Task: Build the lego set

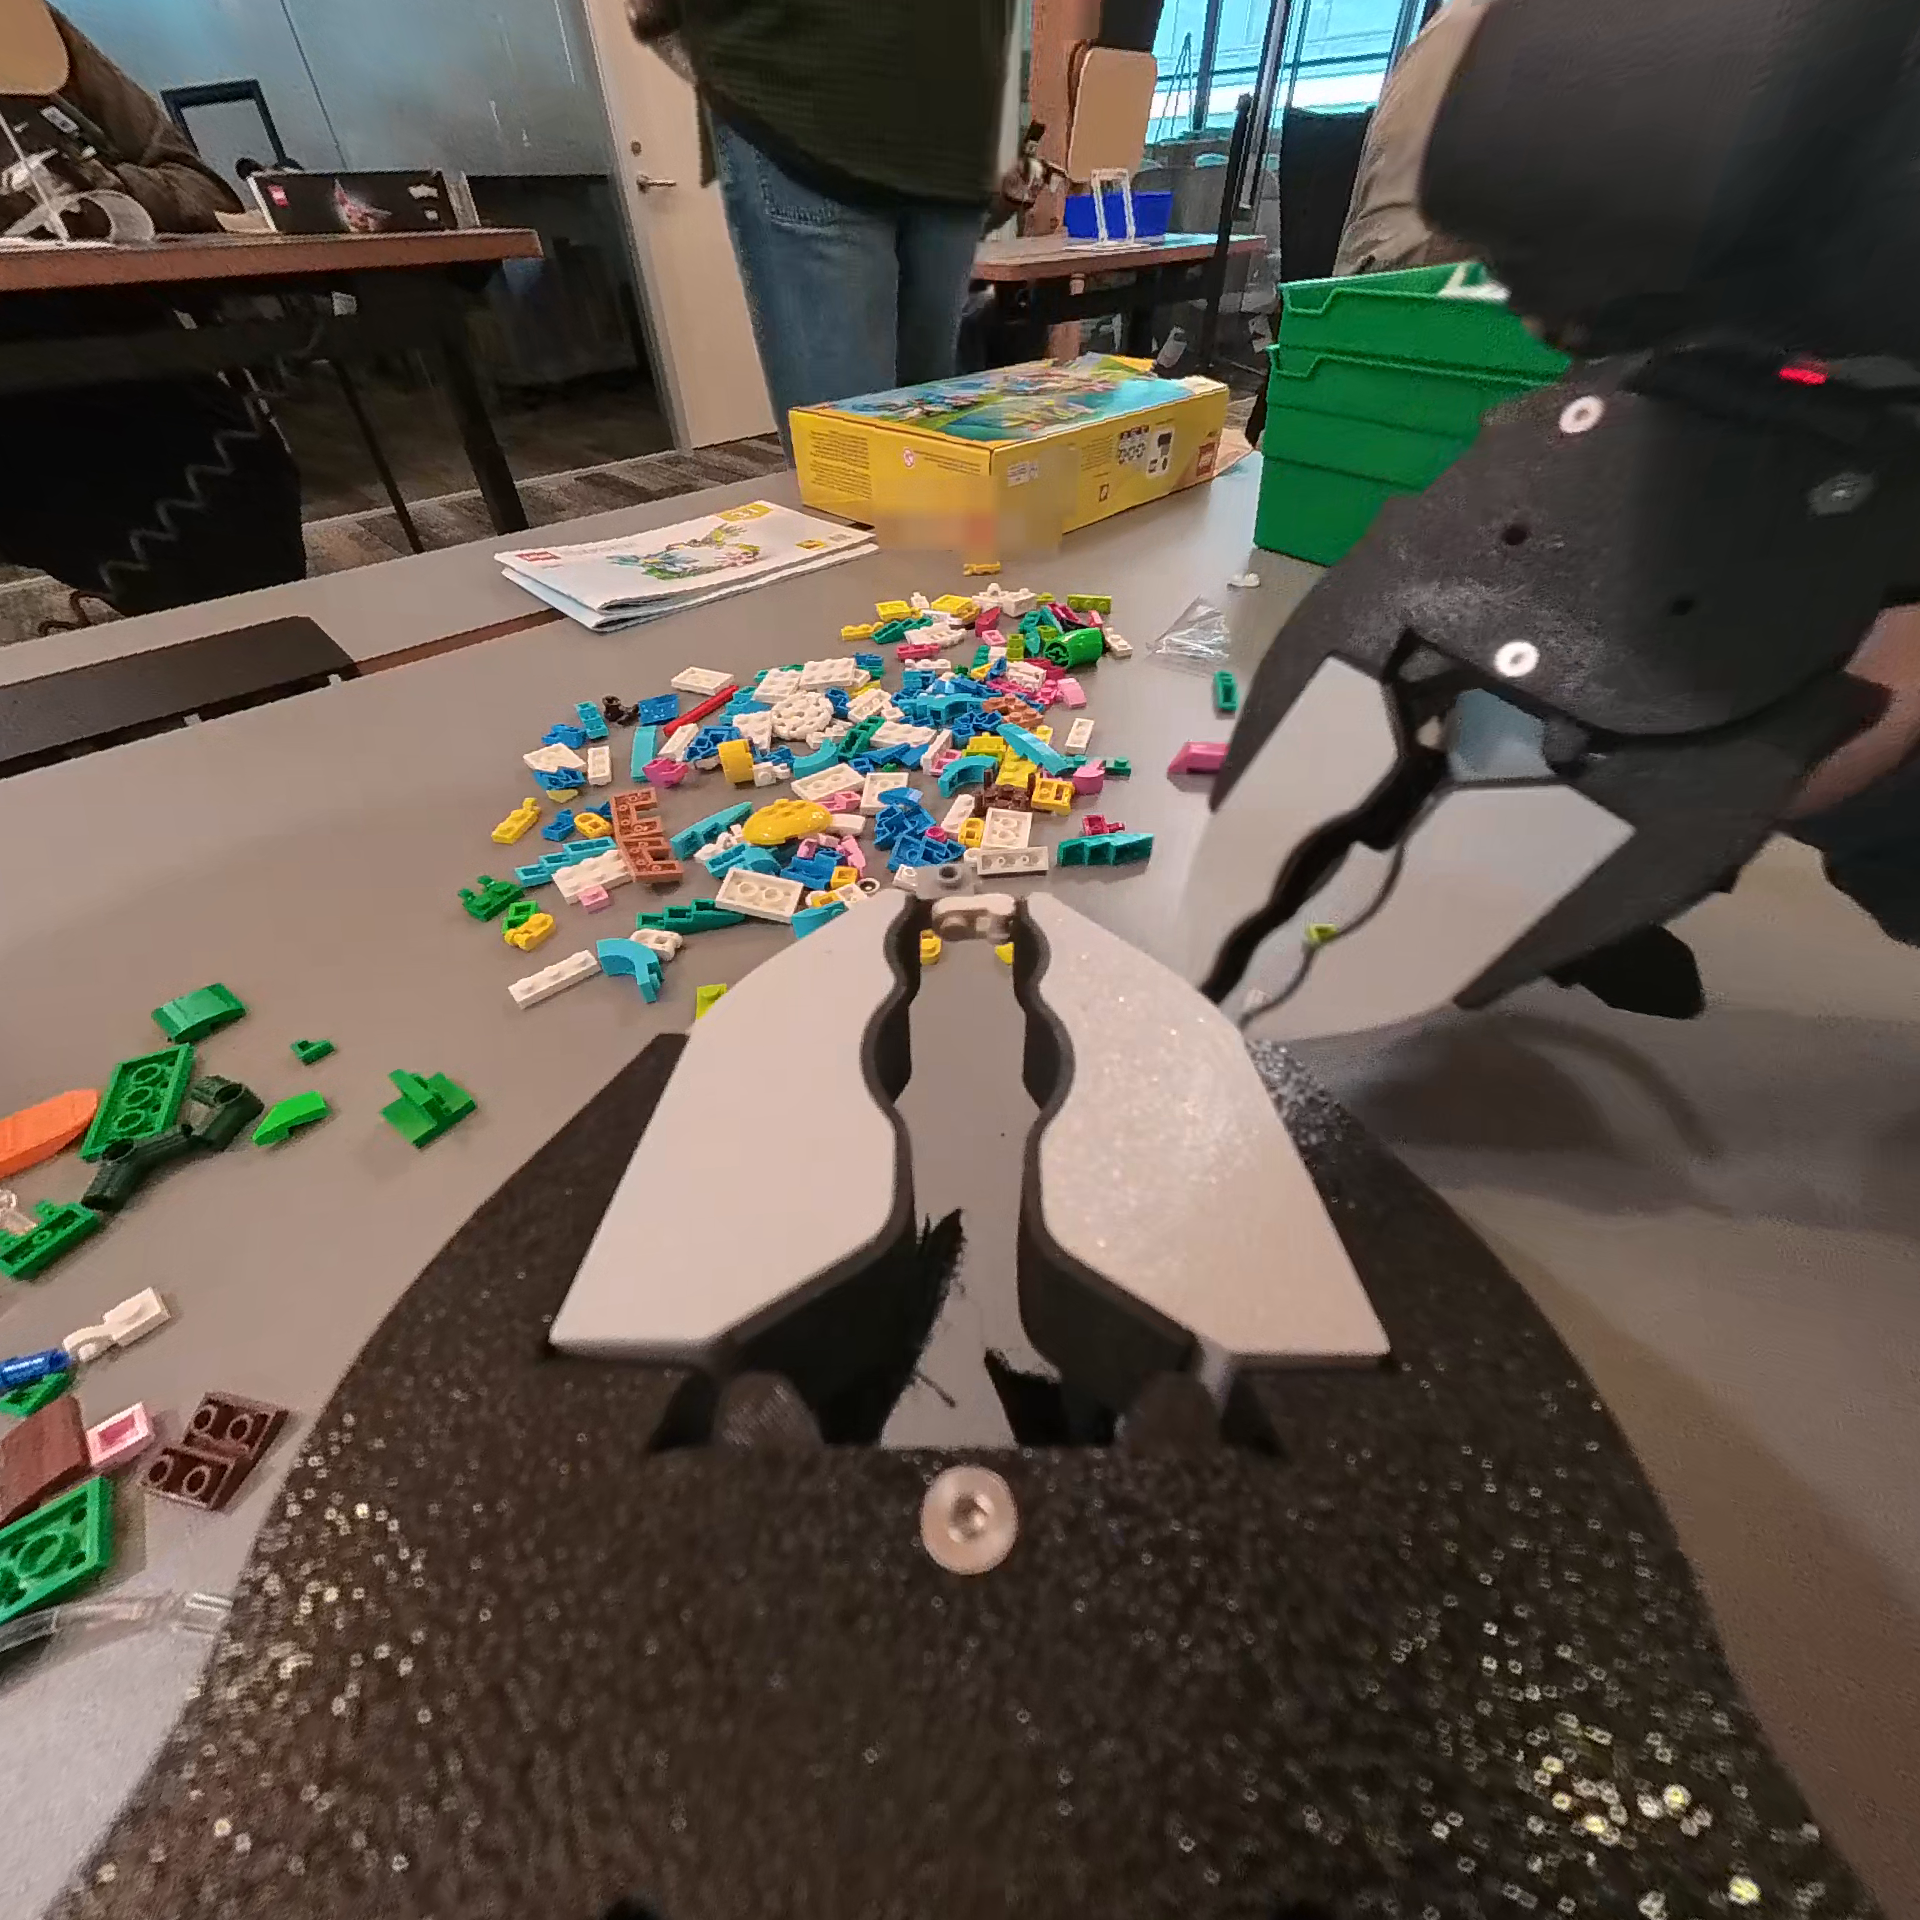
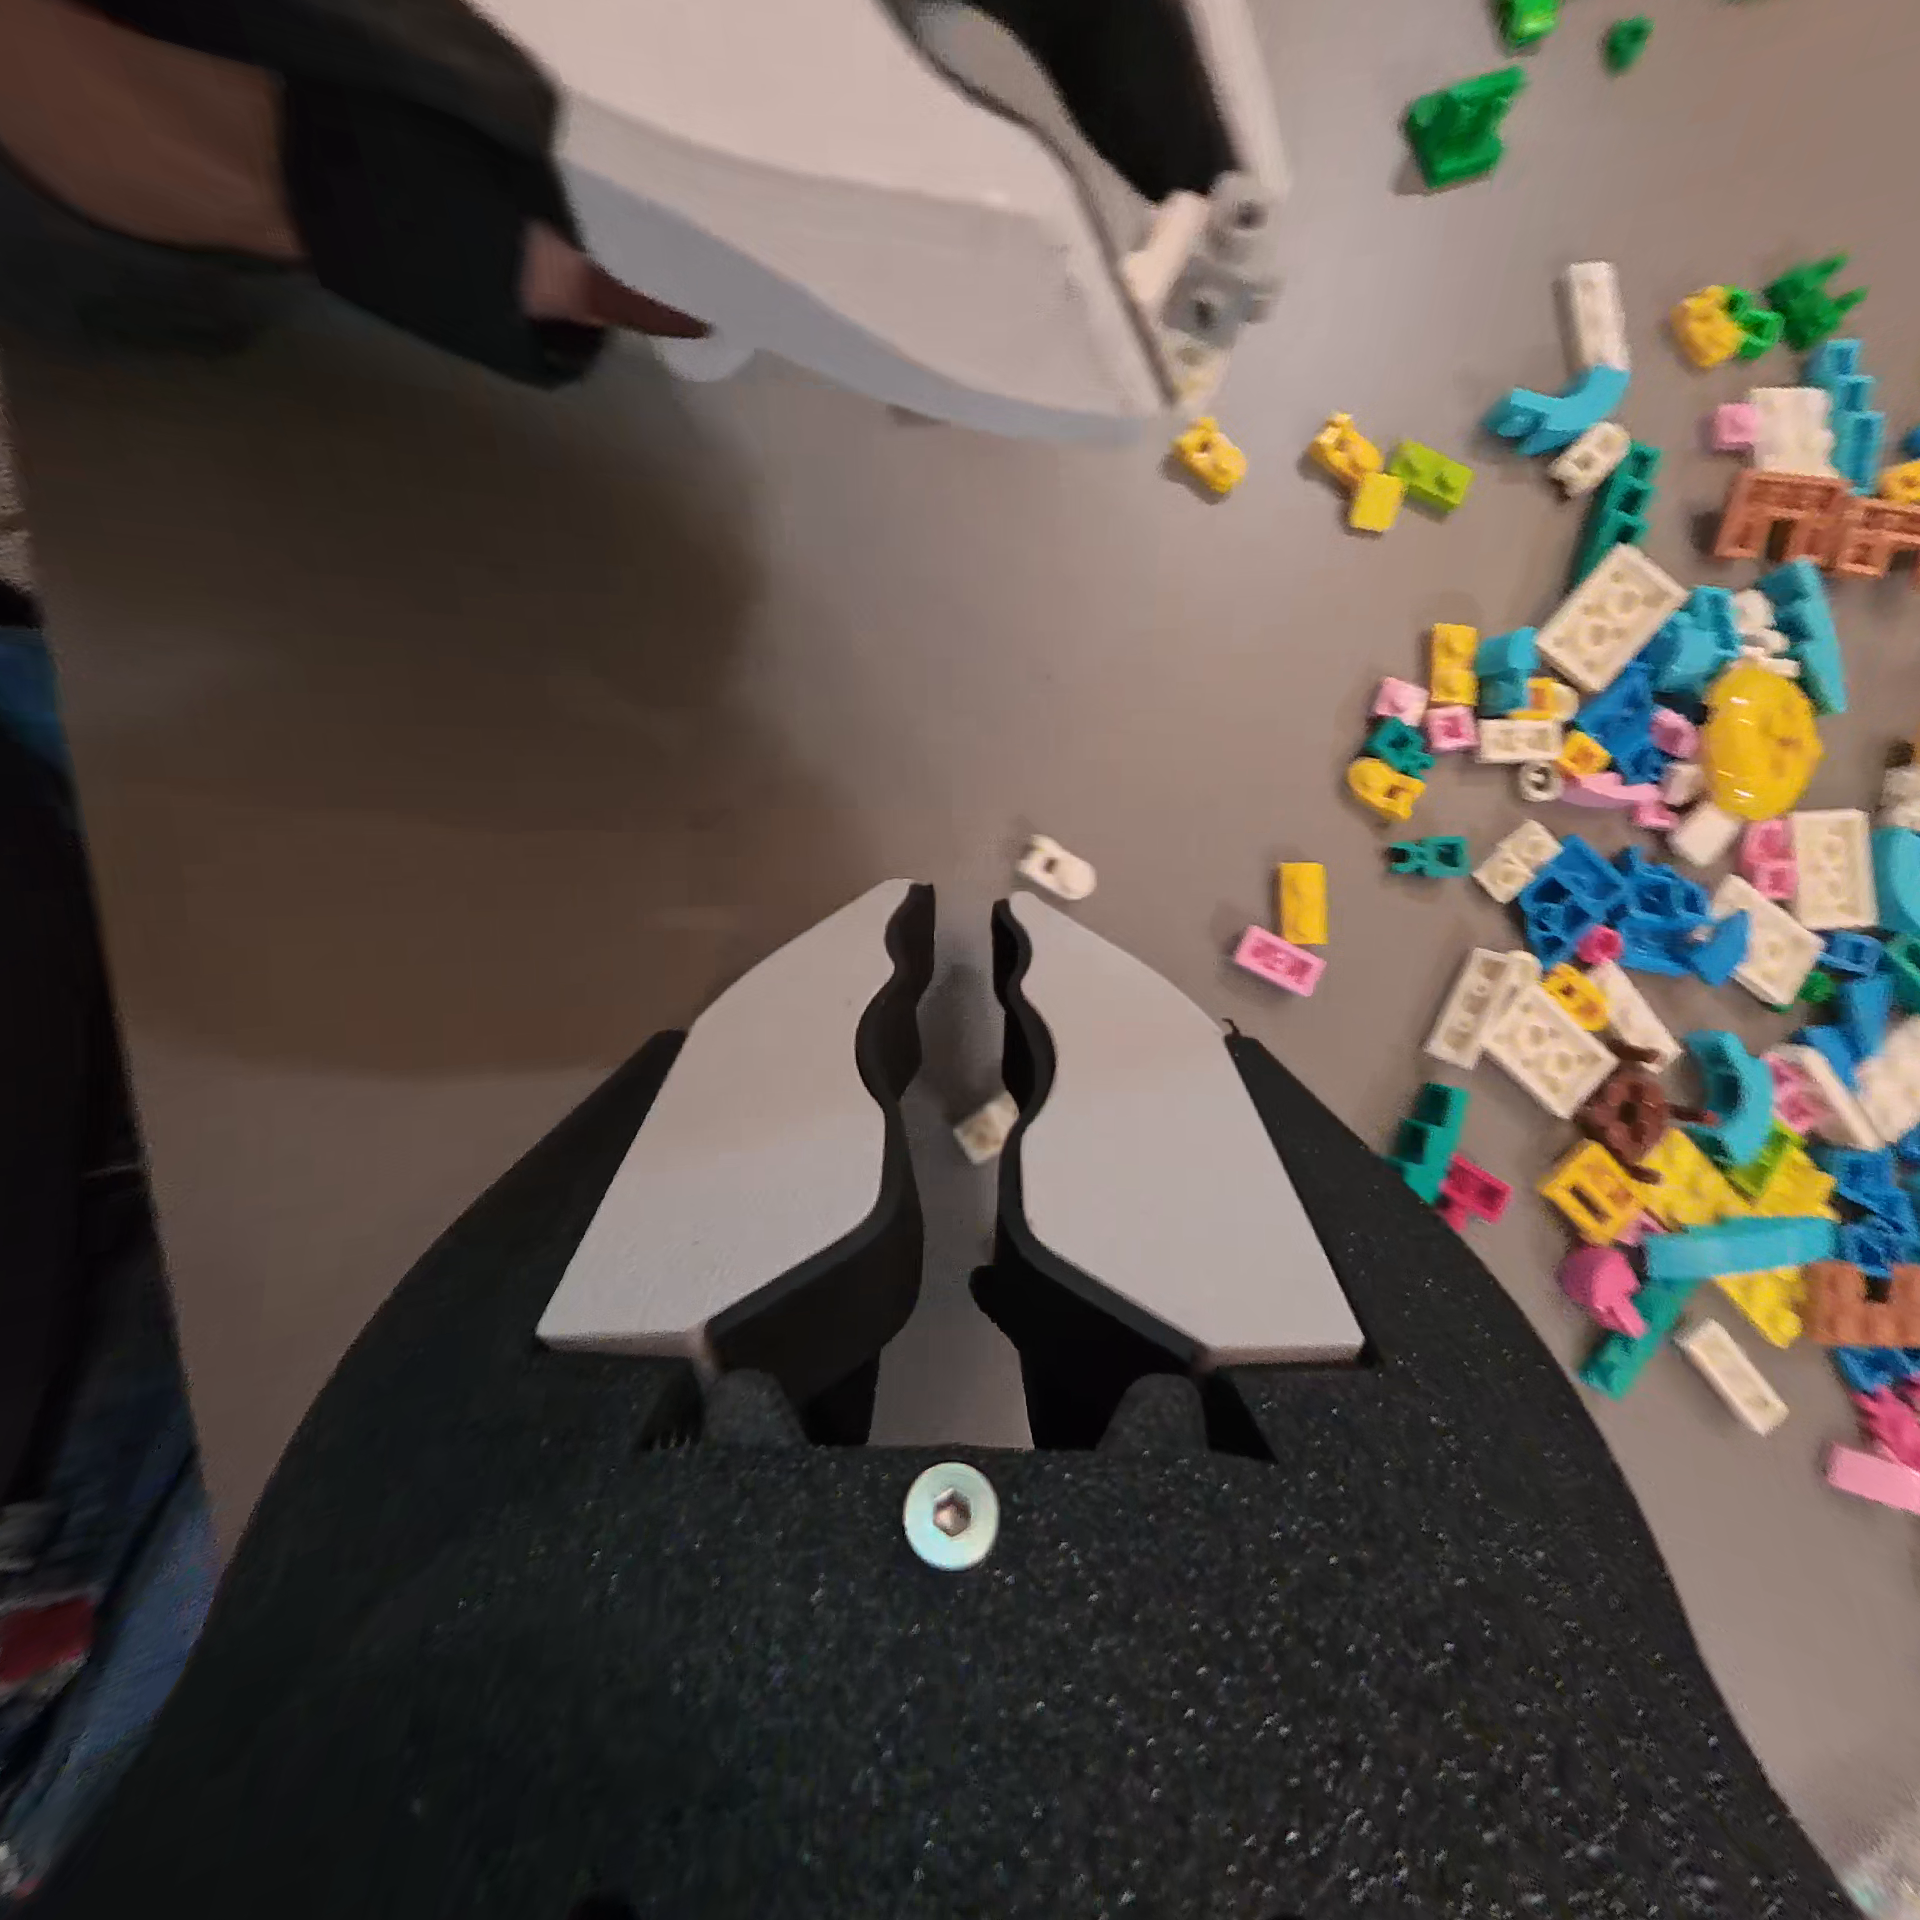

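Left gripper [image 1: 961, 920] jaws clamp one small grey-white piece assembly [image 1: 966, 906] above grey surface [image 1: 260, 862]. Right gripper [image 2: 961, 902] jaws narrow, empty. Brick pile [image 1: 831, 769] at 12 o'clock; two white bricks [image 2: 1055, 864] near right tips.

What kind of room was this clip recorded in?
Probably an office or meeting room used as a shared workspace. Long tables stand in rows, a glass wall with a door runs behind them, and other people stand or sit nearby. Loose bricks cover the near table.
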